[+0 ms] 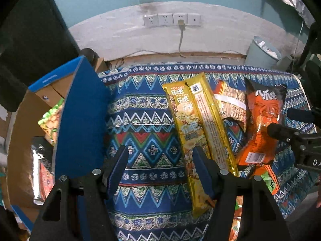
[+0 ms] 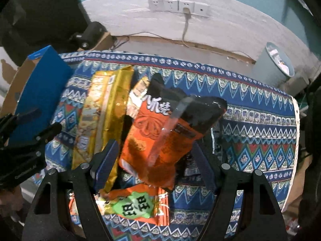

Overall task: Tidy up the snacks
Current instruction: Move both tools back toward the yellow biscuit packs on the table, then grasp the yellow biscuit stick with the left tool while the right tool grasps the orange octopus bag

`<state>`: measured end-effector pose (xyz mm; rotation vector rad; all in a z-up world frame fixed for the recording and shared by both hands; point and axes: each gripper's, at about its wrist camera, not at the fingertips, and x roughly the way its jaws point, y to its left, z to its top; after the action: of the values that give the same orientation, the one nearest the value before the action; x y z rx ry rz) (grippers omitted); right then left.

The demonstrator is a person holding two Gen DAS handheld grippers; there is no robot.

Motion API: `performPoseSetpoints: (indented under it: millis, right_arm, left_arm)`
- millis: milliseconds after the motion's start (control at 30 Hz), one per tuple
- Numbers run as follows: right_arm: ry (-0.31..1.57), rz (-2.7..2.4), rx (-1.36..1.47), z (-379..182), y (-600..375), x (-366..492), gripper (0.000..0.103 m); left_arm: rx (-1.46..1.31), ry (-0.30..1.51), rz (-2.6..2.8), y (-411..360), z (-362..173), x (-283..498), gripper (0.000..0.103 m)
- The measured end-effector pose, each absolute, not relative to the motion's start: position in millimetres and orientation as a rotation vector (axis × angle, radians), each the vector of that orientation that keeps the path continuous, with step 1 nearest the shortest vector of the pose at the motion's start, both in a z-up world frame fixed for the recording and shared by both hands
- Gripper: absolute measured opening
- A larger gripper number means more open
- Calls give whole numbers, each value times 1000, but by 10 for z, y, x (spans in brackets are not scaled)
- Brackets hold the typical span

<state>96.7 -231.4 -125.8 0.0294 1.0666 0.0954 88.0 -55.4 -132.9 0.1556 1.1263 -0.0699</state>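
Two long yellow snack packs (image 1: 192, 124) lie side by side on the patterned tablecloth (image 1: 140, 120). My left gripper (image 1: 160, 160) hangs open over the cloth, its right finger over the near yellow pack's lower end, with nothing gripped. Right of them lies an orange-and-black bag (image 1: 260, 120) on other packets. In the right wrist view that bag (image 2: 156, 136) sits between the spread fingers of my right gripper (image 2: 155, 158); the pads do not clearly press it. An orange packet with a green label (image 2: 132, 204) lies beneath it. The cardboard box with a blue flap (image 1: 80, 120) stands at the left.
Inside the box are several snack packets (image 1: 50, 118). A beige-and-orange packet (image 1: 230, 100) lies behind the yellow packs. A grey bin (image 1: 262, 52) stands on the floor past the table's far right corner. Wall sockets (image 1: 172, 19) with a cable are on the far wall.
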Motion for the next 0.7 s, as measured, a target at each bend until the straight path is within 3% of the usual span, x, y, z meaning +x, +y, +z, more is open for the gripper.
performPoseSetpoints:
  millis: [700]
  right_arm:
    - [1081, 77, 3, -1527, -2259, 1164, 79]
  left_arm:
    - [82, 1226, -128, -738, -1756, 1070, 71]
